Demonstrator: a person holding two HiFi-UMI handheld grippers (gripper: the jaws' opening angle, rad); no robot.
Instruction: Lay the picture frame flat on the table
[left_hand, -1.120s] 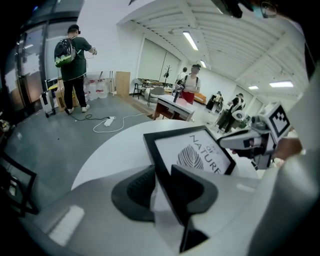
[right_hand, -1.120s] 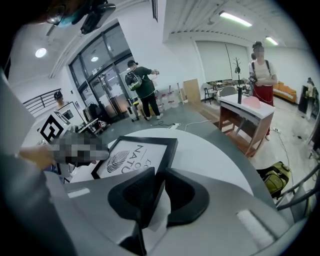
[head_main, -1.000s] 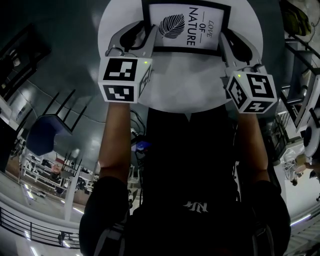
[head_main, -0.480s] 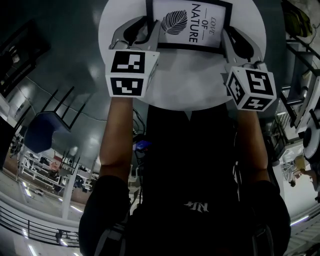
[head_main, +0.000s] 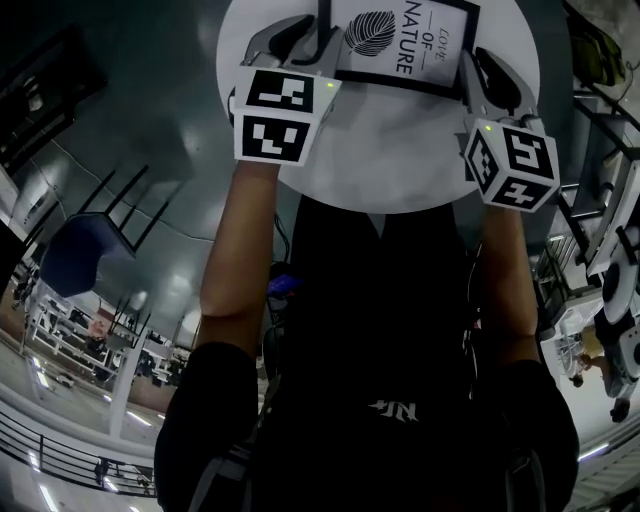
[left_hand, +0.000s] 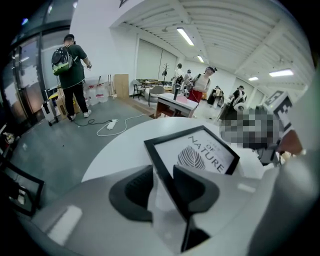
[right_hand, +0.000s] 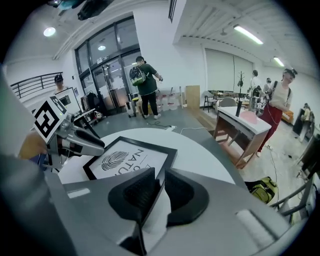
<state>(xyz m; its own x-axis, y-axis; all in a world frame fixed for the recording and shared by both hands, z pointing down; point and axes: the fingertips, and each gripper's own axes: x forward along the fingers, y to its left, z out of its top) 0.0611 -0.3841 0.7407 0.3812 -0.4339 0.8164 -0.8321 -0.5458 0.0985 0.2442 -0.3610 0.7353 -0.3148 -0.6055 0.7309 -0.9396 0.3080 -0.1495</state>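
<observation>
Nearly done, by my read.

Head view: picture frame (head_main: 405, 45) lies print-up at the far side of the white round table (head_main: 400, 150). The left gripper (head_main: 310, 35) is at the frame's left edge and the right gripper (head_main: 478, 75) at its right edge. The frame looks flat or close to it, but I can't confirm full contact from this angle.

Left gripper view: the frame's side rail runs between the jaws, and the jaws are opening. A pale gap shows between the left pad (left_hand: 132, 192) and the rail, so there's no clamp on that side and release is under way.

Right gripper view: the jaws are closed tight on the opposite rail, both pads against it, no gap visible. The frame's face sits level with the tabletop here.

Left to do, as I judge it: the right side lets go and both grippers back off clear. The lowering itself seems finished.
</observation>
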